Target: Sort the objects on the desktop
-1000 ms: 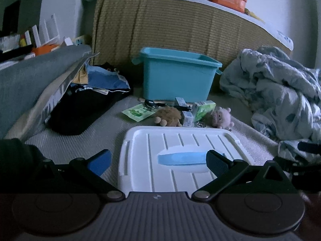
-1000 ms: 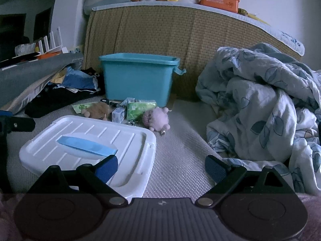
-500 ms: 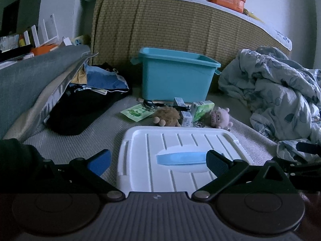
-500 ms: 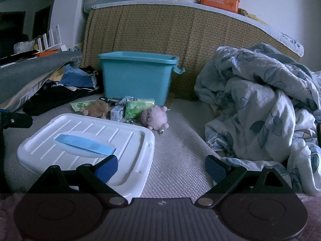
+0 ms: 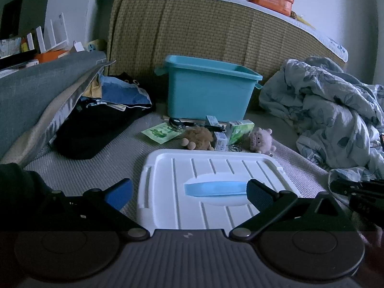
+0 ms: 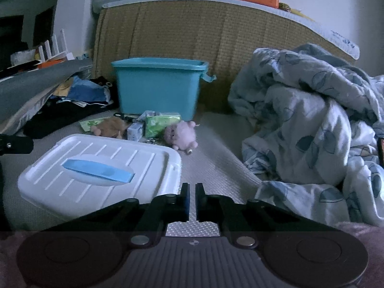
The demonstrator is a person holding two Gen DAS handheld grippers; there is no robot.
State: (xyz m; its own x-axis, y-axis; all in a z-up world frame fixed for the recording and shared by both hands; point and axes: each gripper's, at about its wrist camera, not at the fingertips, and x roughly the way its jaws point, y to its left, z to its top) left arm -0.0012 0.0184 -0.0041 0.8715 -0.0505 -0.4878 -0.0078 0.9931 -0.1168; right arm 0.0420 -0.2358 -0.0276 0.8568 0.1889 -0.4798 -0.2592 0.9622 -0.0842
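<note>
Ahead of the left gripper point(image 5: 189, 190), whose jaws stand wide apart with nothing clamped, lies the white lid point(image 5: 211, 189) with its blue handle between the fingertips, and beyond it a brown plush toy point(image 5: 199, 139), a green carton point(image 5: 240, 129) and a pink plush toy point(image 5: 260, 140) sit before the teal bin point(image 5: 208, 91). Seen from the right wrist, the right gripper point(image 6: 192, 200) has just closed, its jaws nearly together on nothing, with the lid point(image 6: 100, 170) just to its left, the pink toy point(image 6: 182, 135) and bin point(image 6: 158, 86) farther ahead, and a rumpled quilt point(image 6: 312, 124) to its right.

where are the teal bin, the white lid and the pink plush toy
teal bin point(image 5: 206, 96), left wrist view, on its front wall
white lid point(image 6: 60, 184), right wrist view, on its ribbed top left of the blue handle
pink plush toy point(image 6: 181, 135), right wrist view, on its body
</note>
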